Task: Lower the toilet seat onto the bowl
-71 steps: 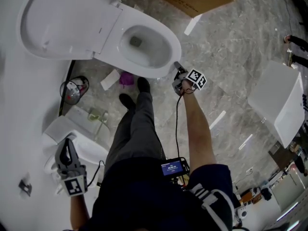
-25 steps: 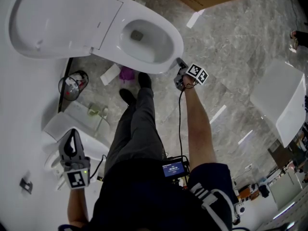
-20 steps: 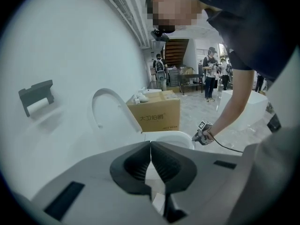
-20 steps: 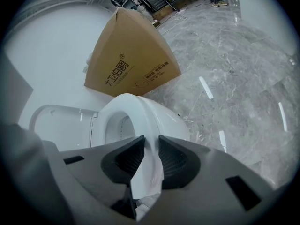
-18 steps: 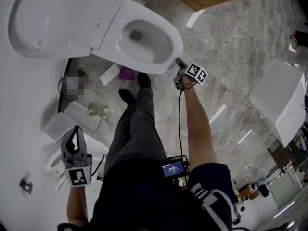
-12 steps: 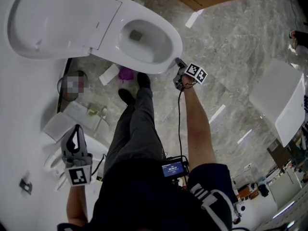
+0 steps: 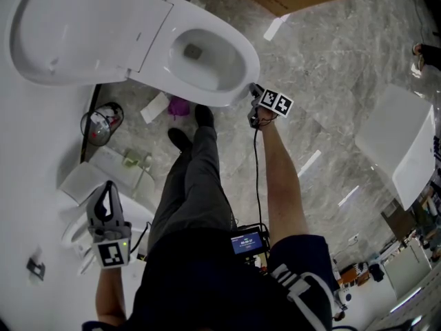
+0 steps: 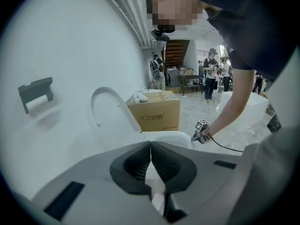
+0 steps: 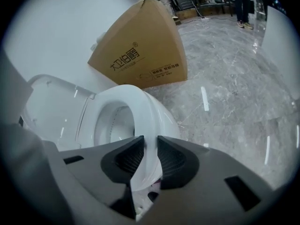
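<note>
The toilet seat (image 7: 247,59) is in the upper middle of the head view. It looks flat down on the bowl (image 7: 213,67), & the big white lid (image 7: 69,26) is up, at the upper left. The R gripper (image 7: 253,89) is right at the front edge of the seat. In the right gripper view its jaws are closed on that white front edge of the seat (image 9: 140,107), one pad on each side, w/ the white rim running up between them at the bottom middle (image 9: 150,158). A brown box (image 9: 140,50) sits behind the toilet, top middle, on the grey shiny floor (image 9: 225,78). The L gripper (image 7: 105,193) is far away, at the lower left of the head view, near the white wall (image 7: 27,185). In the left gripper view its jaws (image 8: 150,146) are pressed together at the tips w/ nothing in them. A small purple thing (image 7: 180,106) lies on the floor just under the bowl, next to the person's black shoes (image 7: 203,116).
</note>
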Available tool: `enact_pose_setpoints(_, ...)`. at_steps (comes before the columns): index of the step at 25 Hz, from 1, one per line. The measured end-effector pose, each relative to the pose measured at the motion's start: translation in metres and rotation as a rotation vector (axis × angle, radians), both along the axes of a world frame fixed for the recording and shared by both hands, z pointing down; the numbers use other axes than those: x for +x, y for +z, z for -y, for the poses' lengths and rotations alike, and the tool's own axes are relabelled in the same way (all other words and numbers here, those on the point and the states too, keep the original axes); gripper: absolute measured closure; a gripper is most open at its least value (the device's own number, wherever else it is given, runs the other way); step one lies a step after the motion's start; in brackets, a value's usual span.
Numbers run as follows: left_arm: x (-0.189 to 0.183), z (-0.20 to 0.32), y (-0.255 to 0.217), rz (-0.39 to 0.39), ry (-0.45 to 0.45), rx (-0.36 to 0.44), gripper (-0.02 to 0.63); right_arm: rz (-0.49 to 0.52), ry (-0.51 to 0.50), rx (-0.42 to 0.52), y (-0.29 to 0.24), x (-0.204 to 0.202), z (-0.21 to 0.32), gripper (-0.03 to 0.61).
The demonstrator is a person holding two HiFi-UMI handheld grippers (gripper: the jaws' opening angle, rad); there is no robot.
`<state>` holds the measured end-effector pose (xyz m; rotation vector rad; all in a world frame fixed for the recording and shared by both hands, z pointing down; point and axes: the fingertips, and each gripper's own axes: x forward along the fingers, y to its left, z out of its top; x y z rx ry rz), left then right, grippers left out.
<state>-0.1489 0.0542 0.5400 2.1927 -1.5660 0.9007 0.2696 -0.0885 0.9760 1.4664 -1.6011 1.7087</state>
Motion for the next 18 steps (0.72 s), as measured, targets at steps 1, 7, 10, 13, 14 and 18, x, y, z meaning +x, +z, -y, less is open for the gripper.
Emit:
enact_pose_setpoints(1, 0.0, -0.001, 0.0, 0.001, -0.001, -0.002, 0.588, -0.012, -0.017, 0.001, 0.0, 0.0, 0.0, 0.469)
enact_pose_setpoints(7, -0.002, -0.003, 0.0, -0.002, -0.004, 0.001, 0.588, -0.024, -0.03, 0.008, -0.001, -0.001, 0.001, 0.471)
enact_pose_setpoints(10, -0.003, -0.001, -0.002, -0.008, -0.005, 0.013, 0.588, -0.031, -0.04, 0.007, -0.002, -0.002, 0.002, 0.472)
enact_pose_setpoints(13, -0.004, -0.003, -0.002, -0.004, 0.0, 0.009, 0.588, -0.048, -0.066, 0.017, -0.007, -0.003, 0.003, 0.457)
enact_pose_setpoints(14, -0.004, -0.004, -0.002, -0.005, -0.003, 0.007, 0.588, -0.053, -0.074, 0.02, -0.009, -0.003, 0.003, 0.456)
enact_pose_setpoints(18, -0.005, -0.004, -0.006, -0.007, -0.004, 0.017, 0.588, -0.066, -0.078, 0.032, -0.02, -0.002, 0.003, 0.468)
